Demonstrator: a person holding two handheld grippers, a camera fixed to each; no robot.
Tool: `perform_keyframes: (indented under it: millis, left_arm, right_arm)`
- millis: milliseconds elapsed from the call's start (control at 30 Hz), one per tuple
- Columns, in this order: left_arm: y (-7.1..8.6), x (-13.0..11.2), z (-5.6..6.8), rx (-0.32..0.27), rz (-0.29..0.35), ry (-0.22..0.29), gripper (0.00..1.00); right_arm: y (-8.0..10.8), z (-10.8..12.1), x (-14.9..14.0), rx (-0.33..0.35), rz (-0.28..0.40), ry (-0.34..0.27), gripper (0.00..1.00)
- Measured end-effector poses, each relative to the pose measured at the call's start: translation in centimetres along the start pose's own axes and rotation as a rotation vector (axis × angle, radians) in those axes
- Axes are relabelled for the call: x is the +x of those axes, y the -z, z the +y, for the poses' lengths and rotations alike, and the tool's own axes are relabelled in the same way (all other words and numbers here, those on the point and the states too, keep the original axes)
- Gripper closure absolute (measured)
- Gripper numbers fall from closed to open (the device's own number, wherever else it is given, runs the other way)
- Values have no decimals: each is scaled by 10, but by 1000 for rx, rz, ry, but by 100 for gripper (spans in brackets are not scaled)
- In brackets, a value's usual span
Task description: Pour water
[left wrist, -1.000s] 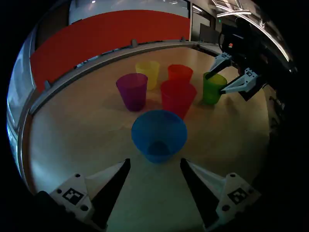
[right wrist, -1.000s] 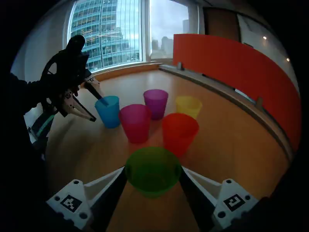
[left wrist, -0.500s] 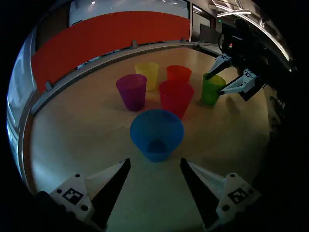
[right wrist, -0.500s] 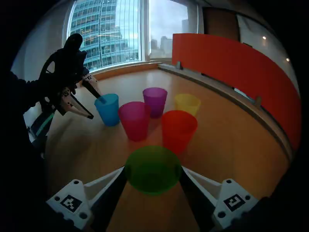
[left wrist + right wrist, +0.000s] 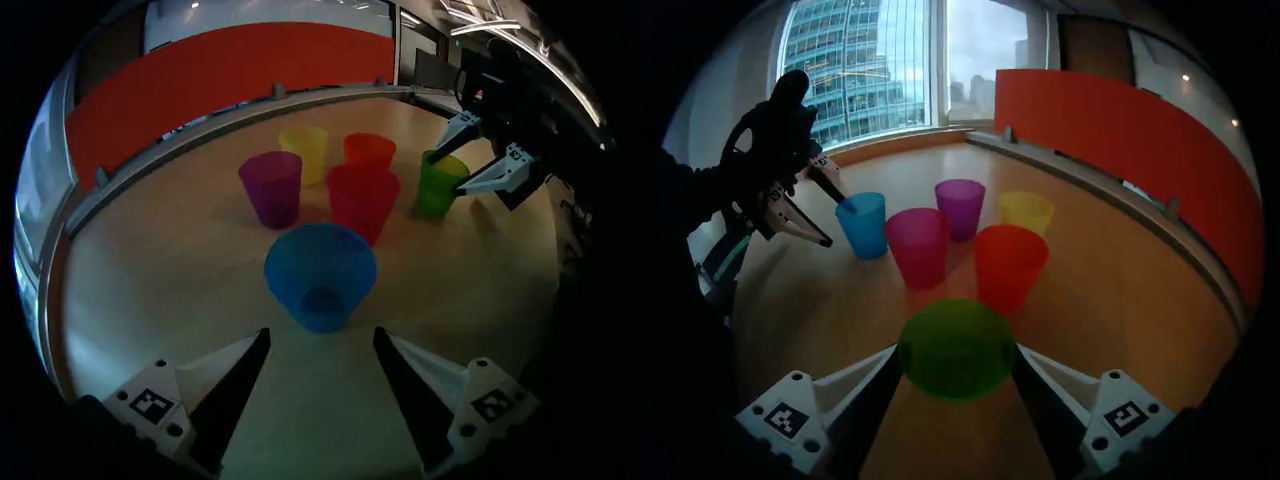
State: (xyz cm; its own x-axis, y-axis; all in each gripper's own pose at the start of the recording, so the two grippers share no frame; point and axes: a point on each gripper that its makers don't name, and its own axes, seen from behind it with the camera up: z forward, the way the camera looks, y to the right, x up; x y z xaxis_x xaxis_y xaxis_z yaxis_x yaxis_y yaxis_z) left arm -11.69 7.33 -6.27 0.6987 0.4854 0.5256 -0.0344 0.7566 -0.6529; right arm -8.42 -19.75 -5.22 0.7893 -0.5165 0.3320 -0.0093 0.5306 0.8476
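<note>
- While both cups stand on the table (image 5: 160, 264), the step looks like the approach for a grasp; next, clamp, lift and tip.
- Right tongs (image 5: 956, 356) stand apart, green cup (image 5: 956, 336) between their tips, mid-table; whether they touch it is unclear.
- Left tongs (image 5: 318, 336) stand apart, blue cup (image 5: 320, 272) just ahead of their tips.
</note>
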Motion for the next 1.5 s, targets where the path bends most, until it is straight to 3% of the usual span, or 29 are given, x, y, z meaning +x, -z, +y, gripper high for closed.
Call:
perform_keyframes:
  millis: [367,800,1167,1500]
  left_arm:
    - [2,0,1,-2,-1,1,4]
    - [7,-2,-2,11,2,13,4]
    - [19,-5,-13,61,25,49,4]
    - [36,2,-26,121,78,89,4]
  right_arm:
    - [1,-2,-1,-3,-3,-7,0]
    - [9,2,-9,-30,-5,-19,0]
    - [33,10,-30,-93,-6,-43,0]
    - [64,16,-32,-176,46,-73,0]
